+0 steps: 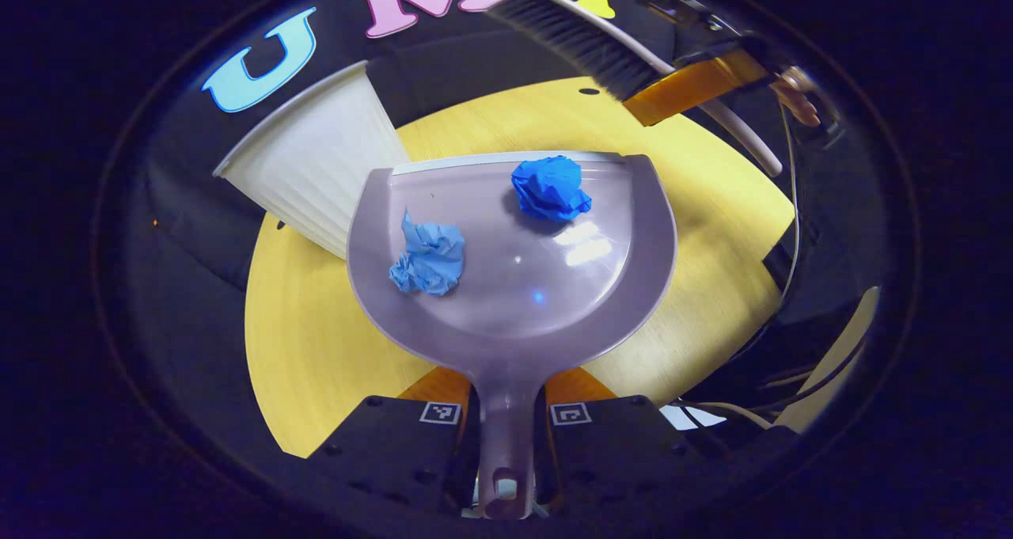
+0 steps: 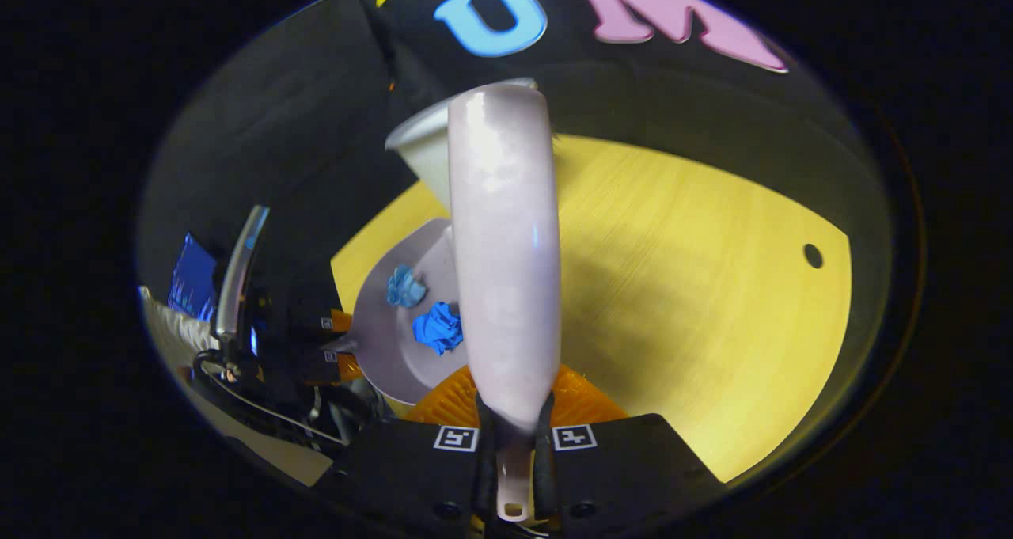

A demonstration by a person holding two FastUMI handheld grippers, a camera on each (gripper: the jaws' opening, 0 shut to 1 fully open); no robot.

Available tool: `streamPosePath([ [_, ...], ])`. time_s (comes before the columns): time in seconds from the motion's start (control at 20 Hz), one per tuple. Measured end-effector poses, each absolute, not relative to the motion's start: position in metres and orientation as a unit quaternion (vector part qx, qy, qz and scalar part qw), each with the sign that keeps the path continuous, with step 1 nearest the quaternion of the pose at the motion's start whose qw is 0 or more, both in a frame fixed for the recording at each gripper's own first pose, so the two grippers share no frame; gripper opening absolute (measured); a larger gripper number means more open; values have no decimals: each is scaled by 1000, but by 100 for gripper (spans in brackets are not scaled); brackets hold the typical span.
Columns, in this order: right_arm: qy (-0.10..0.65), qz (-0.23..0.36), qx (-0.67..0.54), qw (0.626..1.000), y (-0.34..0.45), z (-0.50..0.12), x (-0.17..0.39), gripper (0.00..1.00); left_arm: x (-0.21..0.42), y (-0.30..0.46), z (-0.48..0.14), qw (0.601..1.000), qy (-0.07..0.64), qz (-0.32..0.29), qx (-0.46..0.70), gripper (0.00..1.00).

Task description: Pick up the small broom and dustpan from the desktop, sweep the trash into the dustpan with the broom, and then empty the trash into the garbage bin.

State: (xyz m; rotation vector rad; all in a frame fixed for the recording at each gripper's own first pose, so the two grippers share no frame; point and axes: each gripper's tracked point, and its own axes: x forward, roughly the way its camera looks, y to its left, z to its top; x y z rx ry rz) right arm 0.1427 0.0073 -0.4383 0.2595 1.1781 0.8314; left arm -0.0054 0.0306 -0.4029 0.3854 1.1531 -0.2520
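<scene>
At the bottom of the left gripper view, my left hand-held gripper [image 1: 506,444] was clamped on the dustpan [image 1: 514,286] handle, holding the pan level so both blue paper wads [image 1: 430,258] stayed in. In the right gripper view, my right hand-held gripper [image 2: 513,452] gripped the broom [image 2: 506,262], lifted clear above the yellow bench [image 2: 696,286]. Beyond, upper left, the white garbage bin [image 1: 316,159] waited; I judged nothing blocked tipping.
</scene>
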Motion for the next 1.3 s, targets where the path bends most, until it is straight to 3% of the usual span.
streamPosePath([
  [0.35,451,286,141,834,-40,-432,154,19,86,72,-307,858,415,-76,294,24],
  [0.65,440,240,116,858,-79,-416,151,19,166,150,-237,811,380,-8,444,24],
  [1.1,463,239,115,846,-92,-421,112,19,213,245,-191,651,416,36,634,24],
  [1.3,470,241,96,844,-93,-425,102,19,215,275,-170,537,429,52,724,24],
])
